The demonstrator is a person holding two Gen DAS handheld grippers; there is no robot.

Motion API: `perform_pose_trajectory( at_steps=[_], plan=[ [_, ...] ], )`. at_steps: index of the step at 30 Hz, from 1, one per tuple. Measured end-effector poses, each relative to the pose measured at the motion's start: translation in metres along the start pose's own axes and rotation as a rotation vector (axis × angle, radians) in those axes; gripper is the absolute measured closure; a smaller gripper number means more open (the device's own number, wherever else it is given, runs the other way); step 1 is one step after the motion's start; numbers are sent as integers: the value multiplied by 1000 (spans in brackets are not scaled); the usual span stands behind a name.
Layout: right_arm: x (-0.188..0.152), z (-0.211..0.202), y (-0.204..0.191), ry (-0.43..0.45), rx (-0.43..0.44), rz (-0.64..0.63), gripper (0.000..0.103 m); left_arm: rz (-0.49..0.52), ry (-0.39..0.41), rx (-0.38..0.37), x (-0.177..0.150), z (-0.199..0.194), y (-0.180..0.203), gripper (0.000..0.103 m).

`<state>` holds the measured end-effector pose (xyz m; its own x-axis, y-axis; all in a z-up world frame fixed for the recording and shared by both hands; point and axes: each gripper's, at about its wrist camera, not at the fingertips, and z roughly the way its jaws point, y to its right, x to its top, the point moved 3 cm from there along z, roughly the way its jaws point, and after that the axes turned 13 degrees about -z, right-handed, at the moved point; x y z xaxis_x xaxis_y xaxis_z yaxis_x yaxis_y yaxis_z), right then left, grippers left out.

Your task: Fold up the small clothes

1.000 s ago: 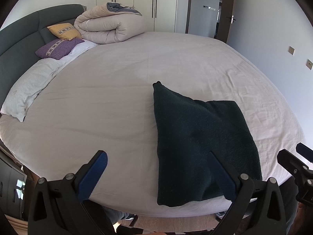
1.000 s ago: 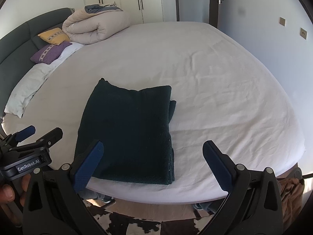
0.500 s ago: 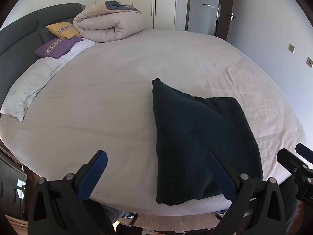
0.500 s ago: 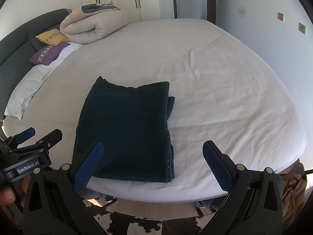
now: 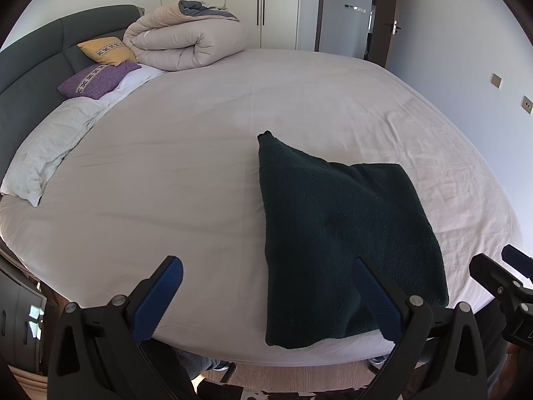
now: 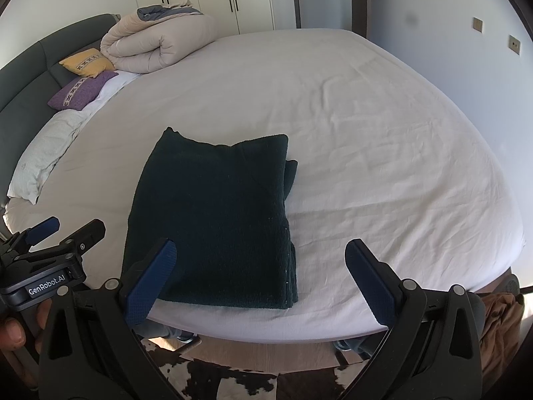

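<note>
Right wrist view gives me the clearest look at the dark green knitted garment (image 6: 213,220): it lies folded into a rough rectangle on the white bed sheet (image 6: 383,140), close to the near edge of the mattress, with a lower layer peeking out along its right side (a small step in the fold near the far right corner). Its surface is flat, with one pointed corner sticking up at the far left. In the left wrist view the same garment (image 5: 343,233) sits to the right of centre, its near edge almost at the mattress edge.

My right gripper (image 6: 263,280) is spread wide and holds nothing; its left blue pad (image 6: 150,283) overlaps the garment's near left corner in the picture, though I cannot tell whether it touches. My left gripper (image 5: 266,300) is also wide apart and empty, its right pad (image 5: 374,300) in front of the garment's near edge.

Far across the bed sit a rolled beige duvet (image 6: 160,43), a yellow cushion (image 6: 87,62), a purple cushion (image 6: 80,90) and a white pillow (image 6: 43,156) against the grey headboard (image 6: 23,76). A cowhide rug (image 6: 213,380) shows below.
</note>
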<state>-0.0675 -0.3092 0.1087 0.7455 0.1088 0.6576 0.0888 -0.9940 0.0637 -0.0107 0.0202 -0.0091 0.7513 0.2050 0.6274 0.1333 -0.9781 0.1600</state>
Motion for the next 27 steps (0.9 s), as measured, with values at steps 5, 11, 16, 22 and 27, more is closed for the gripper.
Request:
perform_pose_trajectory(
  at_steps=[5,11,16,22,27],
  plan=[
    [-1,1,-1,-1,1,3,0,1,-4,0,-1,1,1,0],
    [-2,2,-2,-4,4,5,0,6,-8,-1,-1,4,0,0],
    [-2,3,-3,-6,7,7,0,9,-13,2,-1,5,0,0],
    [-3,4,-3,-10,12,15,0,13,-10,1,-1,6,0,0],
    [-4,7,-3,-18,18,22,0,26,12,8,-2,5,0,0]
  ],
)
